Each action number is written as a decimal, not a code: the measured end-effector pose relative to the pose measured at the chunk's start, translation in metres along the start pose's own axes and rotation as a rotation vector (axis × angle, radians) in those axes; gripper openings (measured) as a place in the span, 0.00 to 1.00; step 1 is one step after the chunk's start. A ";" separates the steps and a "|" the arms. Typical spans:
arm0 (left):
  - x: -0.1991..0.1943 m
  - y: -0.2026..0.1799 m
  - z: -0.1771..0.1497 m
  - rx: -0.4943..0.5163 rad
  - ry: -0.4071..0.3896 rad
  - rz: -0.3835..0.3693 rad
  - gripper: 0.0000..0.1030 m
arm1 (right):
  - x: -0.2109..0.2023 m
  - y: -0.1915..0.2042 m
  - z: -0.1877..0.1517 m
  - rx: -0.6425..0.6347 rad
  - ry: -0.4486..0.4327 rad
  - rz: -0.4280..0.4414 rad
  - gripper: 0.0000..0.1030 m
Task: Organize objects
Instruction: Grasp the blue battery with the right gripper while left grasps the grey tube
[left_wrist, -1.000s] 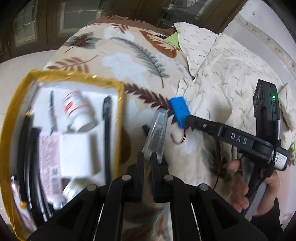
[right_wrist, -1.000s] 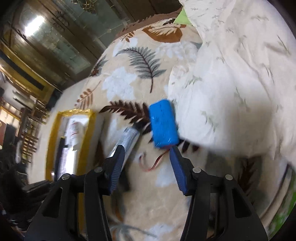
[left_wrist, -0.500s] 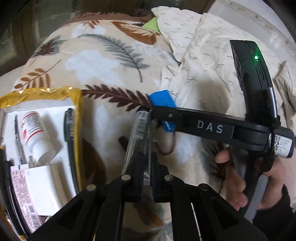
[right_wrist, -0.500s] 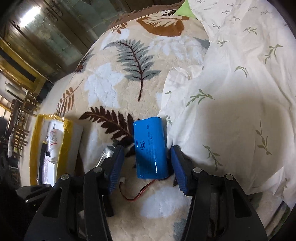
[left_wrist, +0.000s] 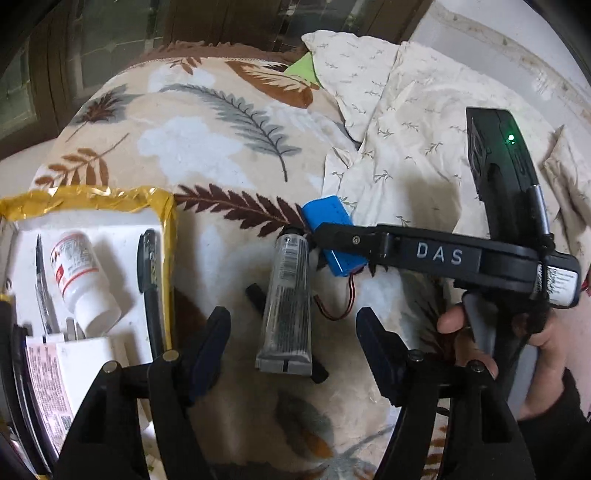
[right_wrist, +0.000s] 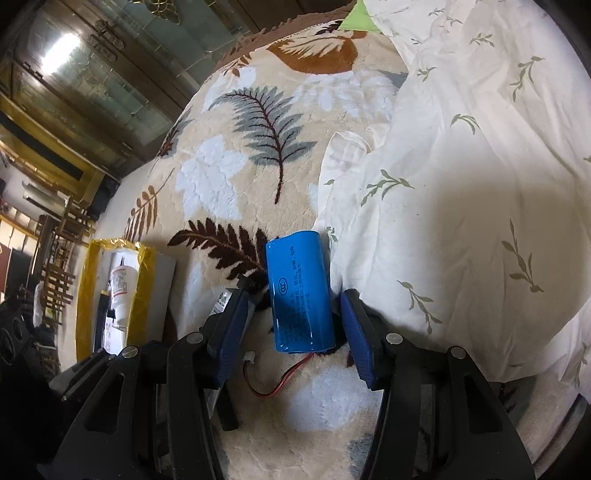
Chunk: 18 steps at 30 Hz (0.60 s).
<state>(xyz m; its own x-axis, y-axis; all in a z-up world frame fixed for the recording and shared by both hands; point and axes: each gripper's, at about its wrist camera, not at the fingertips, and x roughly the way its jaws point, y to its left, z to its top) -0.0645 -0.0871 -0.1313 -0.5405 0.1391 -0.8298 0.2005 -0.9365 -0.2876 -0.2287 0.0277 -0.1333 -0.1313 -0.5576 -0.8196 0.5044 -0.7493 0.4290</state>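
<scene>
Opening wide, your left gripper (left_wrist: 291, 332) straddles the grey tube (left_wrist: 288, 302) lying loose on the leaf-print blanket (left_wrist: 207, 122). Your right gripper (right_wrist: 291, 332) stands spread around the blue battery pack (right_wrist: 301, 291) (pads not touching), crowded by the tube and quilt (right_wrist: 461, 184). The yellow-rimmed tray (left_wrist: 168, 236) sits left.
</scene>
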 end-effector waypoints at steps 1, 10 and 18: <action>0.004 -0.004 0.003 0.033 0.010 0.034 0.69 | 0.000 0.001 0.000 -0.002 0.003 -0.004 0.51; 0.029 -0.013 0.012 0.134 0.093 0.152 0.43 | 0.003 0.000 0.005 -0.010 0.035 -0.014 0.50; 0.022 -0.008 0.005 0.109 0.092 0.112 0.30 | 0.009 0.007 0.007 -0.041 0.041 -0.083 0.39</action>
<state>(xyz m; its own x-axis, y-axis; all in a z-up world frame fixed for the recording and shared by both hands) -0.0824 -0.0784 -0.1451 -0.4419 0.0564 -0.8953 0.1626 -0.9765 -0.1418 -0.2322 0.0156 -0.1351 -0.1399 -0.4785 -0.8669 0.5280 -0.7767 0.3434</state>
